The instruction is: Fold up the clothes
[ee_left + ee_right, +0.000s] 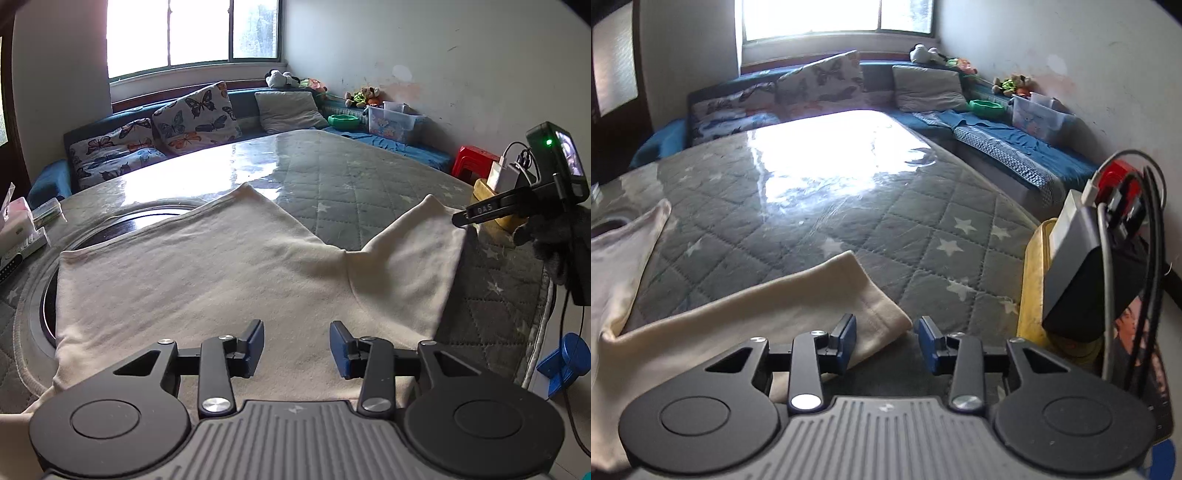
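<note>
A cream long-sleeved top (207,273) lies spread flat on the grey quilted star-patterned table cover (354,184). My left gripper (297,347) hovers over the body of the top near its close edge, open, with nothing between its blue pads. In the right wrist view one sleeve (798,299) runs from the left to a cuff just in front of my right gripper (886,343). That gripper is open; its left pad sits over the cuff corner and nothing is pinched. In the left wrist view, the right gripper's fingers (480,212) point at the sleeve's far corner, held by a gloved hand (550,240).
A dark round plate (48,306) shows under the top's left side. Small boxes (22,229) sit at the table's left edge. Right of the table stand a yellow stool (1032,280) and a red stool (476,158). Behind are a blue sofa with cushions (195,114) and a plastic bin (393,123).
</note>
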Demonstrator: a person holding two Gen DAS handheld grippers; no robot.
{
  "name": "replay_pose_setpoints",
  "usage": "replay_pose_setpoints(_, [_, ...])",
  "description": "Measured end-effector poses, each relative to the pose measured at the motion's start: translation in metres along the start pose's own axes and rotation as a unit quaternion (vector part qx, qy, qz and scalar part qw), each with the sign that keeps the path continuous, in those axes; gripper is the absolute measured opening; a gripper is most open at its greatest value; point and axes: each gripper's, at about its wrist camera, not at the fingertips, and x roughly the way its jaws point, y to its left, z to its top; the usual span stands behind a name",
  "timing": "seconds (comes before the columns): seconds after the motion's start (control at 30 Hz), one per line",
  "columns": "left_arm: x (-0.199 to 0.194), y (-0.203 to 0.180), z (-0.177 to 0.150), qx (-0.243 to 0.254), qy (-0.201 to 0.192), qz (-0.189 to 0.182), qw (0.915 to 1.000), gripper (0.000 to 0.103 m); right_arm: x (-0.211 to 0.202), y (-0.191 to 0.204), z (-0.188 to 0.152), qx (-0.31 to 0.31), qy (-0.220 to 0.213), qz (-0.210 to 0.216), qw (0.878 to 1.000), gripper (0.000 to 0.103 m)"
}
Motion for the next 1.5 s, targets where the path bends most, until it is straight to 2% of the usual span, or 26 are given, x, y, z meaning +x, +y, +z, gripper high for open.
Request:
replay_pose_setpoints(0.1, [0.001, -0.002, 0.001, 0.001, 0.001, 0.0, 1.0, 0.046, 0.003, -0.004, -0.002, 0.012, -0.005, 0.008, 1.0, 0.034])
replay_pose_setpoints(0.17, [0.003, -0.003, 0.001, 0.001, 0.003, 0.0, 1.0, 0.046, 0.005, -0.005, -0.002, 0.013, -0.008, 0.023, 1.0, 0.023])
replay_pose_setpoints(0.2, [0.004, -0.004, 0.001, 0.001, 0.004, 0.0, 1.0, 0.046, 0.004, -0.006, -0.002, 0.012, -0.009, 0.027, 1.0, 0.01])
replay_pose_setpoints(0.23, [0.005, -0.006, 0.002, 0.002, 0.006, -0.001, 1.0, 0.046, 0.003, -0.007, -0.002, 0.011, -0.01, 0.031, 0.999, 0.008])
replay_pose_setpoints(0.47, [0.012, -0.015, 0.002, 0.007, 0.009, -0.006, 0.9999, 0.048, -0.03, -0.005, 0.01, -0.005, -0.059, 0.04, 0.997, 0.008])
replay_pose_setpoints(0.63, [0.017, -0.021, 0.0, 0.012, 0.014, -0.008, 0.9998, 0.049, -0.035, -0.001, 0.017, -0.021, -0.055, 0.039, 0.997, 0.007])
replay_pose_setpoints(0.87, [0.002, -0.008, 0.003, -0.002, 0.0, 0.003, 1.0, 0.05, -0.087, 0.025, 0.045, -0.061, -0.097, 0.098, 0.989, 0.007])
replay_pose_setpoints(1.0, [-0.016, 0.015, 0.003, -0.026, -0.013, 0.03, 0.9991, 0.051, -0.123, 0.058, 0.057, -0.103, -0.12, 0.155, 0.975, 0.007])
replay_pose_setpoints(1.13, [-0.036, 0.039, -0.004, -0.05, -0.024, 0.059, 0.9967, 0.052, -0.149, 0.108, 0.064, -0.155, -0.132, 0.224, 0.953, 0.007])
replay_pose_setpoints(1.3, [-0.061, 0.064, -0.018, -0.082, -0.036, 0.089, 0.992, 0.052, -0.16, 0.172, 0.056, -0.215, -0.115, 0.289, 0.926, 0.007])
replay_pose_setpoints(1.5, [-0.078, 0.084, -0.04, -0.112, -0.035, 0.112, 0.9867, 0.053, -0.15, 0.236, 0.028, -0.27, -0.077, 0.334, 0.9, 0.007])
